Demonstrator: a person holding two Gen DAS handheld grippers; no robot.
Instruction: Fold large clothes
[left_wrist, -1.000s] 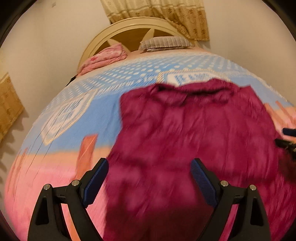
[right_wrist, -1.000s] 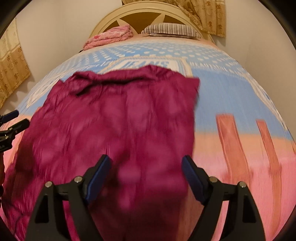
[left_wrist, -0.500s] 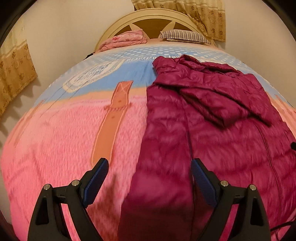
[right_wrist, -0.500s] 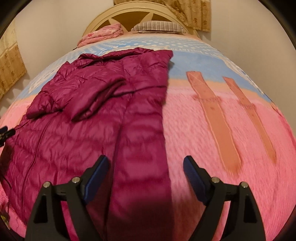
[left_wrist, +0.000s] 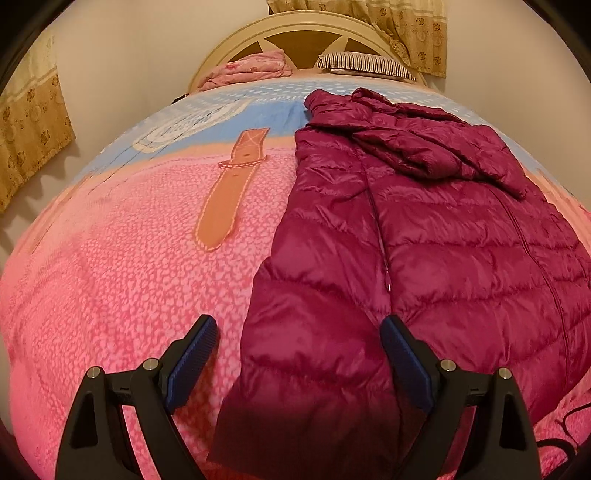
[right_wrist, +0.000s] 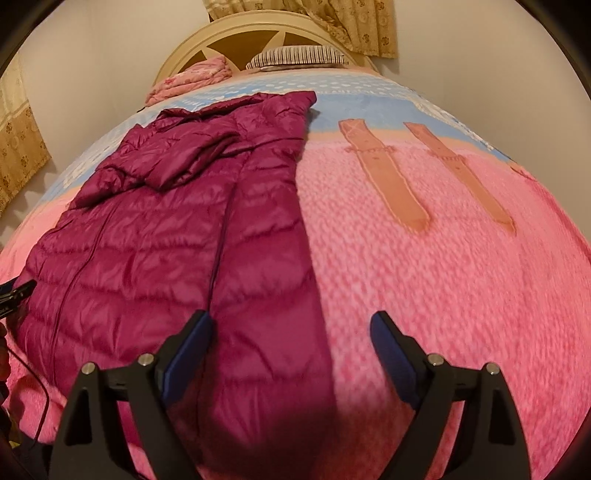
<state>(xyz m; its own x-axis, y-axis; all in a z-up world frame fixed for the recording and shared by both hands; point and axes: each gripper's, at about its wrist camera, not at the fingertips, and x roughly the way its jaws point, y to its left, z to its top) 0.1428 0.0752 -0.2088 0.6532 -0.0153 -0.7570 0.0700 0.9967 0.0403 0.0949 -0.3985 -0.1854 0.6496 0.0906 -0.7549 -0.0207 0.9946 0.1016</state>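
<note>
Magenta quilted puffer jacket (left_wrist: 424, 236) flat on pink bed (left_wrist: 110, 277); both tongs (left_wrist: 299, 354) (right_wrist: 291, 347) apart, empty. Advise pinching hem corners evenly.

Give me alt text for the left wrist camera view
A magenta puffer jacket lies spread on a pink and blue bedspread, one sleeve folded across its chest. The open left gripper hovers over the jacket's near hem. A striped pillow sits by the headboard.

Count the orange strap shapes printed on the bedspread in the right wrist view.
2 full straps: one nearer the jacket, one right of it. A small orange bit at the right edge may be a third.
</note>
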